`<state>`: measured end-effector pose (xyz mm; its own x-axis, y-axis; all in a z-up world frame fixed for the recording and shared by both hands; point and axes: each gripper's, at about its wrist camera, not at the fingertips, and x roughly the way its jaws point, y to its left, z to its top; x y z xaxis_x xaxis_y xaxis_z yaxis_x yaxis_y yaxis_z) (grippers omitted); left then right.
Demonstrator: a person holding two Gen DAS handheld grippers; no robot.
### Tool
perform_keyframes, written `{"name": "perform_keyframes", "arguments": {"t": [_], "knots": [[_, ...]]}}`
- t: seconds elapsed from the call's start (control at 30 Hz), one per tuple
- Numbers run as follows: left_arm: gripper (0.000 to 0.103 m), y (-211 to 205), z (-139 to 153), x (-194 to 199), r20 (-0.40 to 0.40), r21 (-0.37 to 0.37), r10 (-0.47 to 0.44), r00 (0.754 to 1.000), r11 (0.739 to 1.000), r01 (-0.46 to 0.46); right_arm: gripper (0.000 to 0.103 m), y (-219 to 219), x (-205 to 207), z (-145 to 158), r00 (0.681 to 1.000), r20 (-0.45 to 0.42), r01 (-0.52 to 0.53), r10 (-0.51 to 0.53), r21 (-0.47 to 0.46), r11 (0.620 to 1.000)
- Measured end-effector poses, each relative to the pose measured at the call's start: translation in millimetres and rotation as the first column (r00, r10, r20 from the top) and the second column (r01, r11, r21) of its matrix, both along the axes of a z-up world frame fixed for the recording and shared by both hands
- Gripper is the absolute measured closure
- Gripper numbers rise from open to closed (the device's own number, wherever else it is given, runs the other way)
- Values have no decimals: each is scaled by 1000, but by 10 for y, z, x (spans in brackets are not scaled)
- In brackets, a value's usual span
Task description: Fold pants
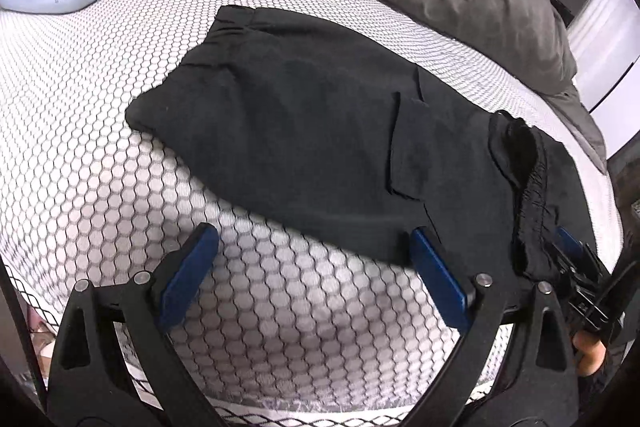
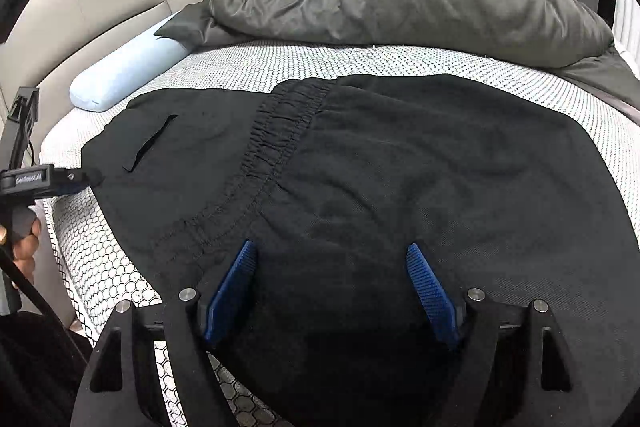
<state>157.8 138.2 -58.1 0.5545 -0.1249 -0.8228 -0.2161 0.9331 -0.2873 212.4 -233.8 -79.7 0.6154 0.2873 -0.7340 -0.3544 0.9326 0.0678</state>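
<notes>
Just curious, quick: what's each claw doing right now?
Left gripper: open, holding nothing.
Right gripper: open above the black pants, holding nothing.
</notes>
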Motion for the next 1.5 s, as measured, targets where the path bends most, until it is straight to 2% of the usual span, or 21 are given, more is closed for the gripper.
{"name": "perform_keyframes", "arguments": {"t": [0.13,0.23,0.27,0.37,0.4,0.43,0.5,0.53,0.7,0.8,0.87,0.97,1.03,1.1,1.17,1.23,1.27,1.33,1.4,1.43,1.5], "knots": [[8,127,-5,-15,21,-96,27,999,995,-25,21,-1,-57,9,1000,0,1,-1,-7,1000],[8,416,-68,78,37,-276,139,990,953,-124,21,-22,-100,21,1000,1,2,-2,-11,1000],[10,492,-75,151,47,-305,180,982,939,-158,20,7,-66,24,1000,1,4,-4,-12,1000],[40,608,-102,320,44,-266,274,961,930,-254,20,5,-67,27,1000,1,4,-4,-8,1000],[62,619,-108,350,50,-263,292,955,926,-269,20,2,-71,28,1000,0,3,-3,0,1000],[78,622,-105,376,60,-273,296,953,923,-270,21,5,-71,23,1000,0,1,-1,1,1000],[89,580,-30,390,89,-310,297,951,916,-257,21,21,-86,10,1000,9,-6,6,-2,1000],[91,534,43,380,118,-307,302,946,917,-255,21,19,-96,5,1000,12,-9,9,-3,1000],[92,-42,826,331,314,-200,203,928,969,-145,20,-72,-164,29,1000,10,-17,17,30,999],[92,-684,1337,325,407,-143,57,911,990,2,20,-212,-240,119,1000,27,-7,5,64,998],[92,-1198,1574,317,446,-98,-63,893,988,118,20,-454,-300,261,997,62,41,-48,104,994],[91,-2033,1687,314,447,-50,-255,857,950,308,20,-1003,-387,433,976,90,179,-199,197,964],[87,-2615,1537,361,385,-45,-400,831,892,450,20,-1372,-449,438,952,61,275,-300,262,925],[82,-2938,1331,384,306,-68,-509,804,831,552,20,-1754,-510,362,913,6,388,-408,290,875],[82,-3046,1138,334,255,-94,-560,788,797,597,20,-1992,-549,290,877,-33,470,-480,268,841],[77,-2954,1079,275,248,-94,-573,781,788,608,20,-2158,-617,253,860,-46,502,-508,255,826],[73,-2864,1072,242,253,-89,-569,783,792,604,20,-2186,-637,263,856,-42,508,-515,252,823],[45,-2545,1043,118,268,-82,-521,811,826,558,20,-2281,-715,317,838,-15,531,-545,254,809],[35,-2281,1021,136,295,-82,-465,835,858,507,20,-2352,-765,372,824,1,545,-567,275,792],[35,-2182,1009,160,299,-62,-442,846,875,480,20,-2371,-791,408,827,10,533,-562,306,789],[35,-2009,884,286,284,3,-397,873,911,413,20,-2327,-808,476,854,33,474,-519,363,802]]}}
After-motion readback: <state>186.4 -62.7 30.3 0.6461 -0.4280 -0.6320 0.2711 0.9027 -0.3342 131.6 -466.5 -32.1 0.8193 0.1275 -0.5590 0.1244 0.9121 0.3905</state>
